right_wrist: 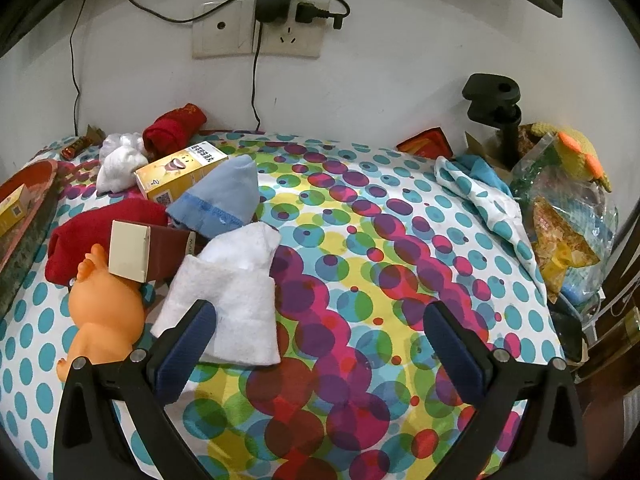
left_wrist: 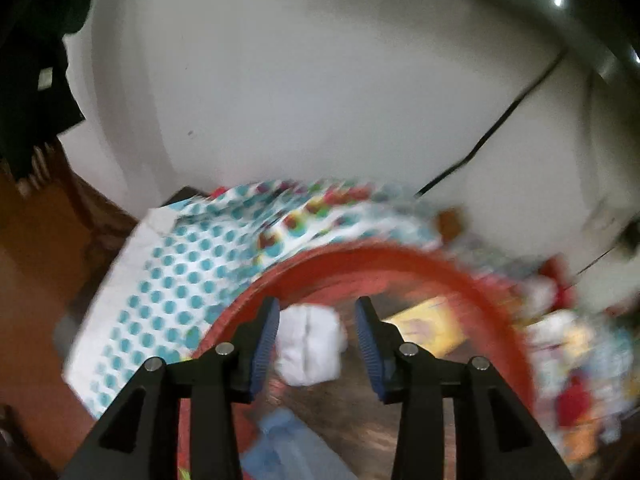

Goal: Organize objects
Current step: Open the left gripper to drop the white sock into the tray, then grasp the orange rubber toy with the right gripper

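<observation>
The left wrist view is blurred. My left gripper (left_wrist: 318, 308) hangs over a round red tray (left_wrist: 360, 256); its blue pads stand apart on either side of a white rolled sock (left_wrist: 310, 346) that lies in the tray, with a gap on the right. A yellow box (left_wrist: 432, 328) and a light blue cloth (left_wrist: 288, 440) also lie in the tray. My right gripper (right_wrist: 320, 308) is wide open above the dotted tablecloth (right_wrist: 360, 240), empty. A folded white sock (right_wrist: 236, 300) lies by its left finger. A blue sock (right_wrist: 228, 196), a red sock (right_wrist: 100, 228) and an orange toy (right_wrist: 100, 320) lie further left.
A yellow carton (right_wrist: 180, 176), a crumpled white sock (right_wrist: 118, 160), a rolled red sock (right_wrist: 172, 128) and a brown-and-cream box (right_wrist: 136, 252) clutter the left side. The red tray's edge (right_wrist: 36, 172) shows far left. A black clamp (right_wrist: 496, 112) and a plastic bag (right_wrist: 560, 208) stand right; a wall socket (right_wrist: 256, 32) with cables lies behind.
</observation>
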`<state>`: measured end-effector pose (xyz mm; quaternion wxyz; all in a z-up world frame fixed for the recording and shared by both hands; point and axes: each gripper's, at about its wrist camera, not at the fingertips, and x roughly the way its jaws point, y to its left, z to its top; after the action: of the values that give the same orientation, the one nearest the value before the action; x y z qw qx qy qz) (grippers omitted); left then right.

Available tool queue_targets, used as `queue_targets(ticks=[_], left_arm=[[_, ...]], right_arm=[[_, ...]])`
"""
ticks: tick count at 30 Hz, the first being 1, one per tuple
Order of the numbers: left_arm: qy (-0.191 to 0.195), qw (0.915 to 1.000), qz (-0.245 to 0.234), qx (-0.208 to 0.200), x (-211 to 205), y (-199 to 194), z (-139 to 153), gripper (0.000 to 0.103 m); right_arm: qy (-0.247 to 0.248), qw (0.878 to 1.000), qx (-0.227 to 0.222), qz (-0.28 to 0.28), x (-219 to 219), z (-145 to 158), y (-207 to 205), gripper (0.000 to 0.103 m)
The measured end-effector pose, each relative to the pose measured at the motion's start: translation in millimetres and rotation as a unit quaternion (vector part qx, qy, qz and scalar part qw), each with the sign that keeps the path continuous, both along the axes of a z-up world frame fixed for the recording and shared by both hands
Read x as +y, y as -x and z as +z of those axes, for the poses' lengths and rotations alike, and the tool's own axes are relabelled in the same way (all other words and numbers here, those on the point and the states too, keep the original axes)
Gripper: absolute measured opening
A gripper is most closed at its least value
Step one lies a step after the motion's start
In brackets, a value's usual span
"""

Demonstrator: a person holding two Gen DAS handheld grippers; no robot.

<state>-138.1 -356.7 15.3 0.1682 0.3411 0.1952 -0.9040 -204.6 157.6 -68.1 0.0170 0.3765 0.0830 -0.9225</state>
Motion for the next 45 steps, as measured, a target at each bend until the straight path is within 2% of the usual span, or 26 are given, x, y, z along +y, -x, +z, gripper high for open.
queue_targets(ticks=[1,2,3,4,6,9,11,13,14,16,20,24,29,31,33,37,40,42,45], left_arm=[[-0.004,0.9993,-0.002,0.037,5,-18,13,0.041],[0.004,0.9970,-0.005,0.077,16,-44,29,0.045],[0.014,0.9948,-0.009,0.101,26,-61,37,0.051],[0.032,0.9913,-0.014,0.127,41,-86,45,0.062],[0.078,0.9833,-0.026,0.162,75,-134,46,0.073],[0.108,0.9787,-0.054,0.166,118,-185,23,0.075],[0.106,0.9787,-0.081,0.156,140,-204,0,0.075],[0.102,0.9809,-0.094,0.137,158,-209,-18,0.075],[0.084,0.9817,-0.116,0.126,166,-205,-24,0.075],[0.073,0.9790,-0.141,0.128,175,-204,-28,0.075],[0.085,0.9770,-0.140,0.137,181,-214,-34,0.075],[0.058,0.9836,-0.127,0.115,174,-213,-43,0.075],[0.051,0.9847,-0.117,0.119,172,-212,-48,0.075],[0.043,0.9846,-0.119,0.121,171,-211,-50,0.075],[0.041,0.9865,-0.112,0.112,170,-208,-51,0.075],[0.053,0.9877,-0.103,0.105,169,-206,-54,0.075],[0.044,0.9885,-0.106,0.098,168,-204,-55,0.075],[0.039,0.9891,-0.107,0.093,167,-203,-58,0.075],[0.041,0.9909,-0.098,0.083,164,-202,-60,0.075]], right_arm=[[0.001,1.000,-0.002,0.002,0,0,0,0.103],[0.004,1.000,-0.003,0.003,0,0,0,0.103],[0.006,1.000,-0.003,0.004,1,0,0,0.103],[0.011,1.000,-0.004,0.007,2,1,0,0.103],[0.013,1.000,-0.012,0.011,2,-1,-3,0.103],[0.031,0.999,-0.005,0.036,-1,5,-25,0.103],[0.028,0.998,0.002,0.052,-11,10,-42,0.103],[0.026,0.997,-0.003,0.075,-28,11,-53,0.103],[0.024,0.996,0.001,0.085,-36,12,-57,0.103],[0.024,0.994,0.000,0.110,-57,11,-62,0.103],[0.023,0.990,-0.021,0.138,-88,6,-61,0.102],[0.046,0.987,-0.033,0.151,-106,1,-64,0.102],[0.052,0.986,-0.037,0.152,-126,-3,-60,0.100],[0.059,0.986,-0.057,0.144,-133,-9,-50,0.086],[0.067,0.987,-0.074,0.125,-132,-15,-40,0.067],[0.096,0.985,-0.080,0.117,-121,-17,-35,0.055],[0.112,0.984,-0.072,0.114,-112,-15,-39,0.051],[0.108,0.986,-0.064,0.112,-110,-12,-42,0.045],[0.094,0.988,-0.060,0.106,-107,-11,-43,0.045]])
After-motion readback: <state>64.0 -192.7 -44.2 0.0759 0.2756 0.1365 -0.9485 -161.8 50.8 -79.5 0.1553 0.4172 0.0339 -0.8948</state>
